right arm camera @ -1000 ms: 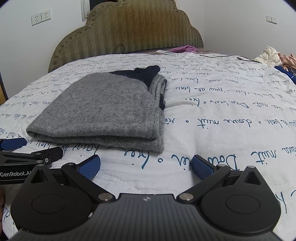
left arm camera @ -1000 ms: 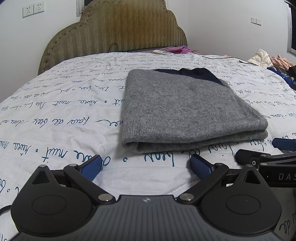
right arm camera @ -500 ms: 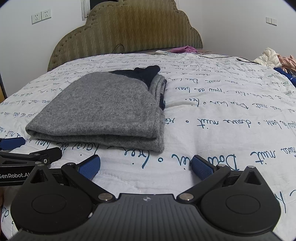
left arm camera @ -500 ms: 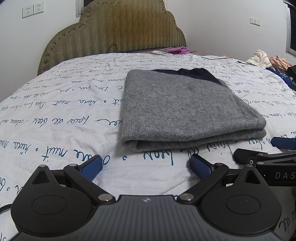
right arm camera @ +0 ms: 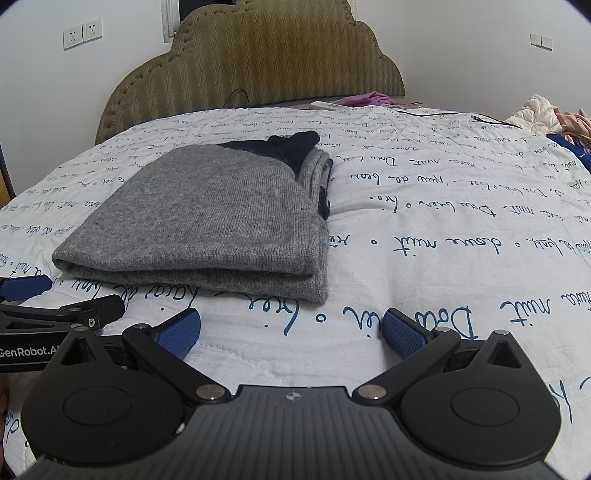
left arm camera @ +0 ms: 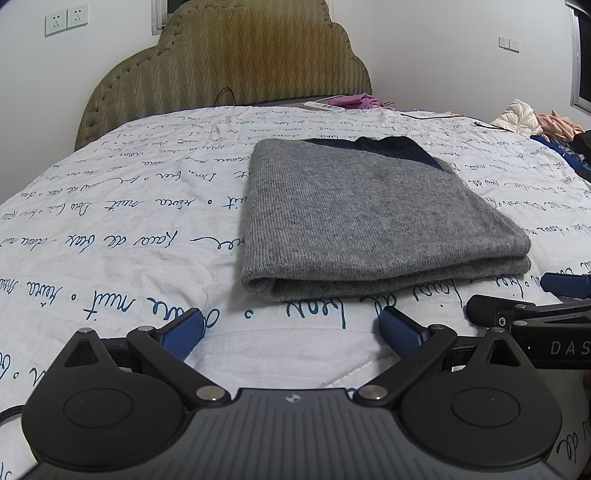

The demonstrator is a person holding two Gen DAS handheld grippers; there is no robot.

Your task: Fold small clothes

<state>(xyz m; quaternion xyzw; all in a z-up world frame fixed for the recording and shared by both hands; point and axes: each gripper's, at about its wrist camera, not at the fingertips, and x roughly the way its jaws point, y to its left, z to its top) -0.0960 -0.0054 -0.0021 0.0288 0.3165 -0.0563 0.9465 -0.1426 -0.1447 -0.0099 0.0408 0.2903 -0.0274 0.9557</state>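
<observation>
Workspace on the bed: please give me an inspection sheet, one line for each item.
Surface: bedsheet, white with blue script.
Job's things: grey sweater folded, dark blue part at far edge.
Clutter: purple cloth, white remote, clothes pile.
Grippers: left gripper and right gripper open, holding nothing, short of the sweater.
Cables: black cable on the far sheet.
Surroundings: headboard, wall sockets.

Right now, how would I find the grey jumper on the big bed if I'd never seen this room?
Look at the bed with the blue handwriting print on its white cover and the olive headboard behind. Near the middle lies the grey jumper, folded into a flat stack just past the open left gripper. It is the only knitted grey thing, with a dark navy bit showing at its far edge.
</observation>
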